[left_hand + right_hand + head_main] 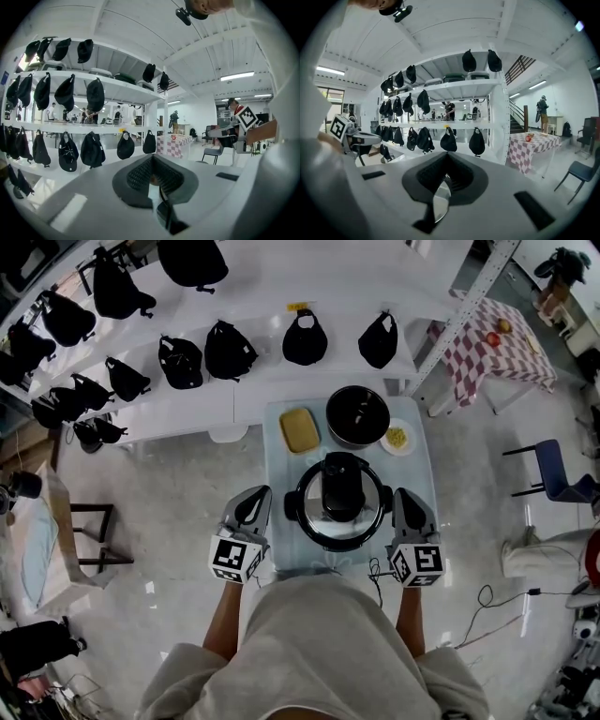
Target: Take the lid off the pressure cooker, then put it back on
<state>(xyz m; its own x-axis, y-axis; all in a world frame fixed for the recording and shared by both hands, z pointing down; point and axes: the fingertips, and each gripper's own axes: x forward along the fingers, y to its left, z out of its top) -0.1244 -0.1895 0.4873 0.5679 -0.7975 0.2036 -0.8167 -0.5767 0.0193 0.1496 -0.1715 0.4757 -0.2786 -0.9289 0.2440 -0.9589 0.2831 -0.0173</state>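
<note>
Two grippers are in my hands, and both have their jaws pressed together on nothing. The left gripper [256, 496] and the right gripper [403, 495] each show only their own closed grey pads in their own views, with shelving beyond. They point forward, one on either side of the round stainless-steel pressure cooker [367, 527], each just beside it at the level of its black side handles; I cannot tell whether either one touches it. The round silver lid [314, 521], with its bulky black centre handle, sits on the cooker. The cooker stands at the near end of a small pale-blue-topped table [424, 474]. Behind it on the same table lie a yellow rectangular tray [300, 430], a round black pot [357, 415] and a small white plate [397, 438] of yellow food. Beyond the table run long white shelves [262, 385] hung with black bags [305, 338]. To the right stands a red-and-white checked table [492, 357], and nearer me a blue chair [562, 474].
</note>
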